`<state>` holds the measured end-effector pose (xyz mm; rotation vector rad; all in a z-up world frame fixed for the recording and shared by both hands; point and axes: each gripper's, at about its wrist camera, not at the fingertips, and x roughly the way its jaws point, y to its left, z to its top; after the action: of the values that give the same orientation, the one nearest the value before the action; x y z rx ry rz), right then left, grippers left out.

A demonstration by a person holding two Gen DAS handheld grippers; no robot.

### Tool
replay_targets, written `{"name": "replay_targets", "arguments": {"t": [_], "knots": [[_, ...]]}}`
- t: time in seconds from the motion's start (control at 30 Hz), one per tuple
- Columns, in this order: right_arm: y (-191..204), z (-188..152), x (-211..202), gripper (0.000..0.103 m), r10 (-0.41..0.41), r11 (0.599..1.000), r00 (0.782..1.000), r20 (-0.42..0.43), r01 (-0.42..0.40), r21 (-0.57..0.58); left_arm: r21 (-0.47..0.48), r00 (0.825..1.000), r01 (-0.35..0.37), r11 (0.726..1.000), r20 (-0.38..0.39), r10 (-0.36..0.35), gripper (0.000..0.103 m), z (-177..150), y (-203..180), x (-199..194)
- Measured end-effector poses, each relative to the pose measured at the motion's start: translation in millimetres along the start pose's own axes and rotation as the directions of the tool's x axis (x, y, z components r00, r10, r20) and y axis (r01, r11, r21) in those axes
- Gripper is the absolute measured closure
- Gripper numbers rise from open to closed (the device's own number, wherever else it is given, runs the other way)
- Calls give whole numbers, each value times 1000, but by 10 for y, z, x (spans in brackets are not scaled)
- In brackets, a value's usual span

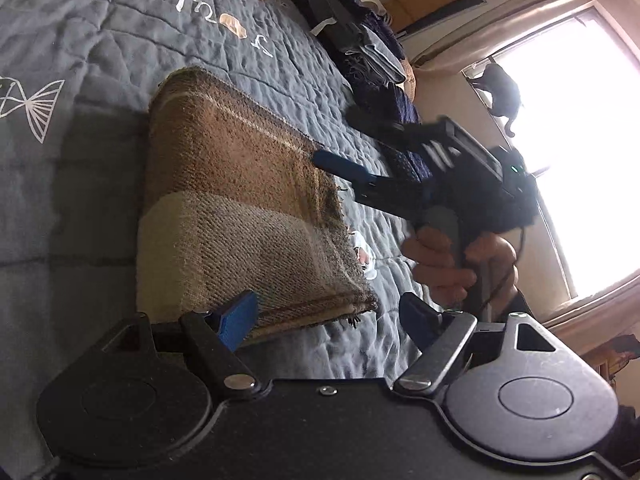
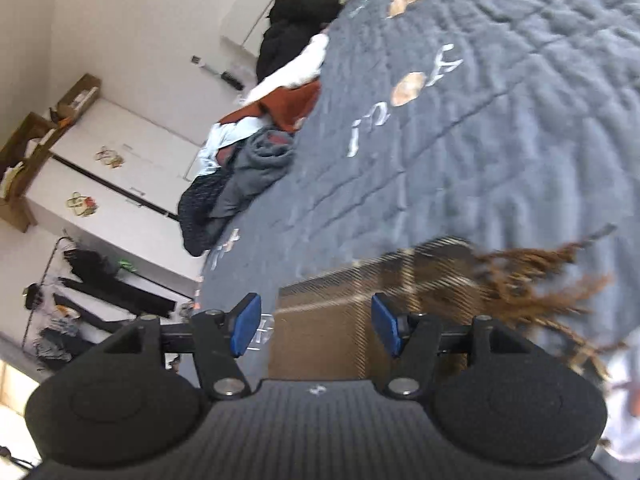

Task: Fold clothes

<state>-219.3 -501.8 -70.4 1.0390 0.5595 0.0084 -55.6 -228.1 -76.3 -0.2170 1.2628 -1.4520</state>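
A folded brown and beige plaid scarf (image 1: 240, 200) lies on the grey quilted bedspread (image 1: 100, 32). My left gripper (image 1: 328, 320) is open at the scarf's near corner, one blue pad over the fabric edge and the other over the quilt. A hand (image 1: 448, 264) holds my right gripper (image 1: 340, 168) at the scarf's far right edge. In the right wrist view that right gripper (image 2: 316, 324) is open, hovering over the scarf (image 2: 340, 312), whose fringe (image 2: 540, 280) trails to the right, blurred.
A stack of dark folded clothes (image 1: 360, 52) sits along the bed's far edge. A loose heap of garments (image 2: 260, 140) lies on the other side near white cabinets (image 2: 120, 168). A cat (image 1: 500, 92) perches by the bright window.
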Motion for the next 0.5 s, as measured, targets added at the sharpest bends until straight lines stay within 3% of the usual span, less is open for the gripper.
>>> {"name": "replay_targets", "arguments": {"t": [0.2,0.3,0.4,0.5], "knots": [[-231,82,126,43,-48,997,998,38,45,67,-11,1000,9,1000,2,-9,26,12,53,-51],[-291,133,68,43,-79,992,993,88,70,103,13,998,57,998,40,-57,25,61,-58,-148],[-175,147,31,42,-46,994,994,96,36,101,41,992,102,994,67,-105,20,105,-175,-208],[-52,116,80,42,5,997,998,60,-10,79,58,994,103,993,42,-106,20,105,-229,-97]]}}
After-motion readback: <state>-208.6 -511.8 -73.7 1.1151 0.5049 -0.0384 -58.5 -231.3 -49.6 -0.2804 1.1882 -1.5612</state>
